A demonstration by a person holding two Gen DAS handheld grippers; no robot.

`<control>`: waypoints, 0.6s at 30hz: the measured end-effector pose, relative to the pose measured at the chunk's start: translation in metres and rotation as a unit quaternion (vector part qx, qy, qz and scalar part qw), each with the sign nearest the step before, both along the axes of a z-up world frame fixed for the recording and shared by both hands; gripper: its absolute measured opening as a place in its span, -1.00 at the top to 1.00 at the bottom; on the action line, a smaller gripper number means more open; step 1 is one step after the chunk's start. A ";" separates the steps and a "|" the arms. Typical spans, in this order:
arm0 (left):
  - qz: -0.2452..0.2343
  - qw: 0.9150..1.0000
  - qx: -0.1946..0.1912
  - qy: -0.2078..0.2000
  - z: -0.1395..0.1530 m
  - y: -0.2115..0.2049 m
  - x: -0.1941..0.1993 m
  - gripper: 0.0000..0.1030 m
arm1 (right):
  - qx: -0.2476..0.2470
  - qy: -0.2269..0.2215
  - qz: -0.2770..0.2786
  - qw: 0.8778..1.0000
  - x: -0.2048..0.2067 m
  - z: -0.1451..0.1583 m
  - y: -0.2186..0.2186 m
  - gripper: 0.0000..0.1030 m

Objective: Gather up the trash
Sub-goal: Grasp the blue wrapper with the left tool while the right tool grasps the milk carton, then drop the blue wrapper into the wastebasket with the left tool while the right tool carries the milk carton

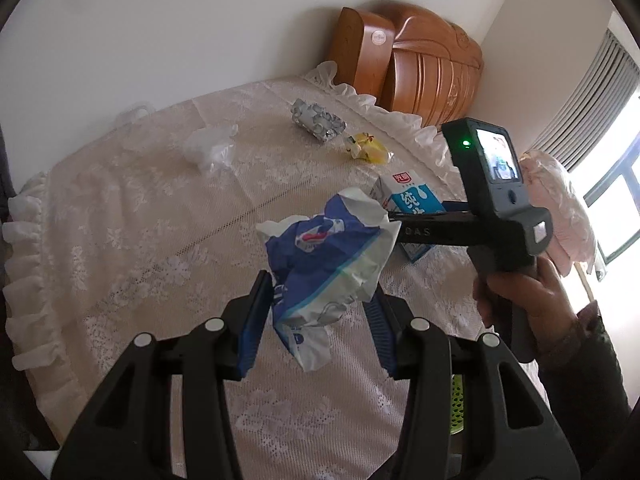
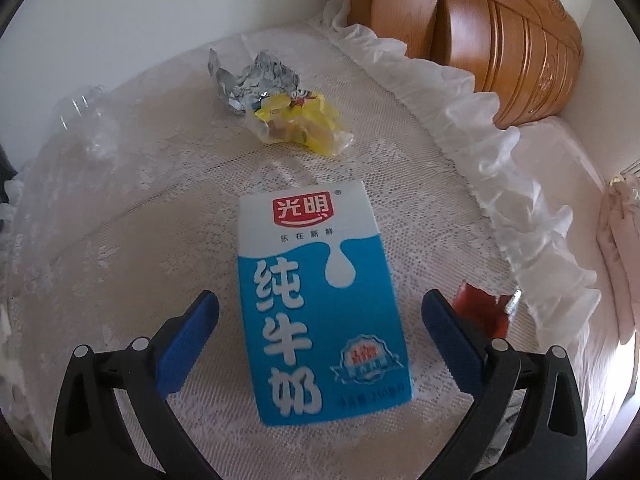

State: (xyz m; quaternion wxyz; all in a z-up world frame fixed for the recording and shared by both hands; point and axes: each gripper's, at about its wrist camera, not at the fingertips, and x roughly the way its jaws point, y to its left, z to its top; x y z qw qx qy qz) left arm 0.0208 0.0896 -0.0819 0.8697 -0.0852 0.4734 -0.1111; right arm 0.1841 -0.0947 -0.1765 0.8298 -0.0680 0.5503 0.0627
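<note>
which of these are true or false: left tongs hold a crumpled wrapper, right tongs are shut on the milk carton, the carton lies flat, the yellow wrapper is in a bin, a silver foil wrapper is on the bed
1. The left tongs hold a crumpled blue and white wrapper. True.
2. The right tongs are shut on the milk carton. False: they stand open on either side of it, not touching it.
3. The milk carton lies flat on the lace bedspread. True.
4. The yellow wrapper is in a bin. False: it lies on the bedspread beyond the carton.
5. A silver foil wrapper lies on the bed beside the yellow wrapper. True.
</note>
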 end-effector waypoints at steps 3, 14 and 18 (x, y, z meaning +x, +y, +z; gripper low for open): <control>-0.002 1.000 0.002 0.001 -0.001 -0.001 -0.001 0.11 | 0.011 0.018 0.001 1.000 0.003 -0.006 0.002 -0.34; -0.032 0.999 0.013 -0.016 0.010 -0.014 -0.008 0.11 | 0.087 -0.015 -0.008 0.996 -0.034 0.030 -0.003 -0.31; -0.061 0.998 0.011 -0.020 0.015 -0.032 -0.012 0.12 | 0.121 -0.043 -0.044 0.991 -0.077 0.057 -0.031 -0.32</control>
